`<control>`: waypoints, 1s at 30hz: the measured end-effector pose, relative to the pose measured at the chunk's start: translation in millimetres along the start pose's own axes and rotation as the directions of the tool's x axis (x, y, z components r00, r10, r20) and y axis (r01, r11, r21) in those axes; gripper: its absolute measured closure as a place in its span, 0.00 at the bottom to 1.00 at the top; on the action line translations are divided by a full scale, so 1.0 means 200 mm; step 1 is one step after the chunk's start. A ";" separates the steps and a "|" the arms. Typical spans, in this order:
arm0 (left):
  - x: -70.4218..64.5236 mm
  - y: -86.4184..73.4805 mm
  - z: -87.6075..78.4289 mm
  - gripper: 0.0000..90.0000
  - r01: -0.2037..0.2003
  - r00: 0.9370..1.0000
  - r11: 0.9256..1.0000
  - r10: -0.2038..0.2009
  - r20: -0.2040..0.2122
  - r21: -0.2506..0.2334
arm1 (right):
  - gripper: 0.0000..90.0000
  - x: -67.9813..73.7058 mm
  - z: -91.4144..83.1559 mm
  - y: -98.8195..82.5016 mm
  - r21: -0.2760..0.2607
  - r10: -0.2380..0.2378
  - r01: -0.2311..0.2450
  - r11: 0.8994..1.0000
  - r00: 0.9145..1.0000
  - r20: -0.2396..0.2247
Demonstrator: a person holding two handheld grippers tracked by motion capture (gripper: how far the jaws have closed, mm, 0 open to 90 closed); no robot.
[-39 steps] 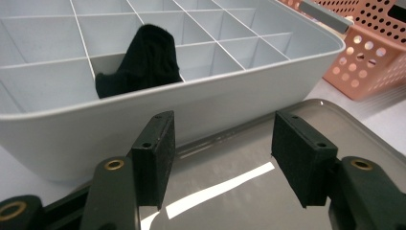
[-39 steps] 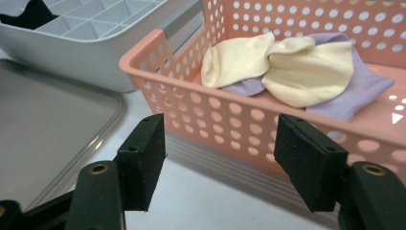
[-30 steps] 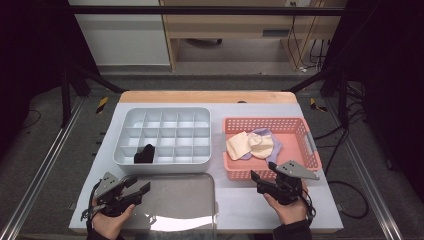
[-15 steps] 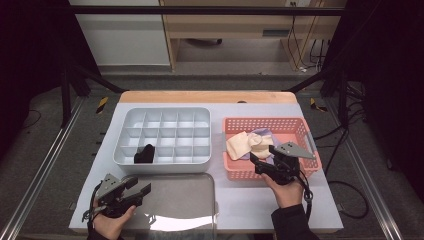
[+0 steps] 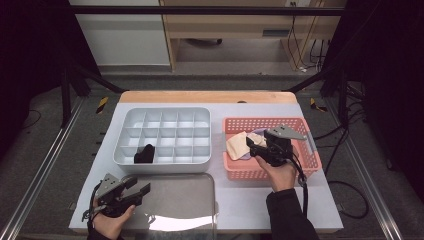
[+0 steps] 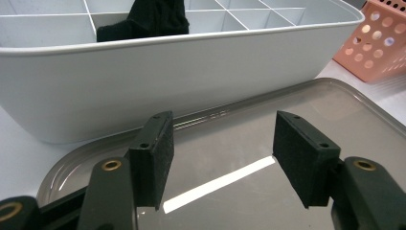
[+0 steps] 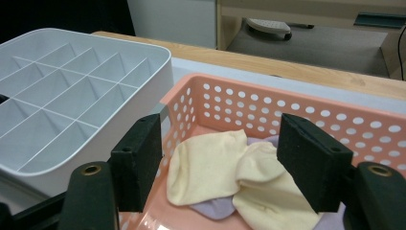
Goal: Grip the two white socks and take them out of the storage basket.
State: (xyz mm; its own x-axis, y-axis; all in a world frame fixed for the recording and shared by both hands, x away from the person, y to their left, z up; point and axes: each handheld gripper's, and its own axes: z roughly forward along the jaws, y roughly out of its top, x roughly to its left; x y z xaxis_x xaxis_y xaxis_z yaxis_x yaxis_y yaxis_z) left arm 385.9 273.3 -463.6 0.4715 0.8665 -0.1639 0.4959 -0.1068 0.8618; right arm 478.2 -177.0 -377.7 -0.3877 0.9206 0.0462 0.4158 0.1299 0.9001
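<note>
A pink perforated basket point(image 5: 240, 172) at the right holds cream socks point(image 5: 237, 145) over a lilac cloth point(image 7: 215, 208). My right gripper point(image 5: 251, 148) hovers over the basket's front part and points left at the socks point(image 7: 210, 165). Its jaws are open and have just been closing a little, with nothing pressed between them. A white divided organizer point(image 5: 162, 162) sits left of the basket, with a black sock point(image 5: 144, 154) in a front-row cell. My left gripper point(image 5: 139, 186) rests open and empty over the left edge of a glossy grey lid point(image 5: 180, 200), facing the organizer wall point(image 6: 191, 72).
The lid point(image 6: 239, 129) lies flat in front of the organizer and reaches the table's near edge. A bare white strip of table point(image 5: 240, 200) runs between the lid and the right forearm. Dark frame posts stand at both sides, and the wooden edge point(image 5: 205, 96) runs along the back.
My right gripper has moved forward and up from the table in front of the basket to over the basket, toward the socks. The left gripper has stayed put.
</note>
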 end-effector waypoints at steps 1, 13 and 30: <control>0.00 0.00 0.00 0.43 0.001 1.000 1.000 -0.001 0.001 0.001 | 0.38 0.00 0.00 0.00 0.000 0.000 0.000 1.000 1.000 0.000; 0.01 -0.01 0.01 0.44 0.001 1.000 1.000 -0.001 -0.002 0.013 | 0.43 -0.02 0.17 0.09 0.083 -0.028 0.024 0.996 0.998 0.052; 0.02 -0.01 0.02 0.44 0.006 1.000 1.000 -0.006 -0.006 0.020 | 0.44 -0.09 0.38 0.04 0.176 -0.021 0.006 0.984 0.997 0.080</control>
State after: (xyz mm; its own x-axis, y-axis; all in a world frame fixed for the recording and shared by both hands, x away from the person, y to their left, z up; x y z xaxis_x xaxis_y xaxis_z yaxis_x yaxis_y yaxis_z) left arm 390.0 275.7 -468.9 0.4637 0.8702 -0.1664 0.5132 -0.1107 0.8511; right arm 551.6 -165.2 -405.1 -0.3291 0.9443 -0.0071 0.5517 0.1984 0.8101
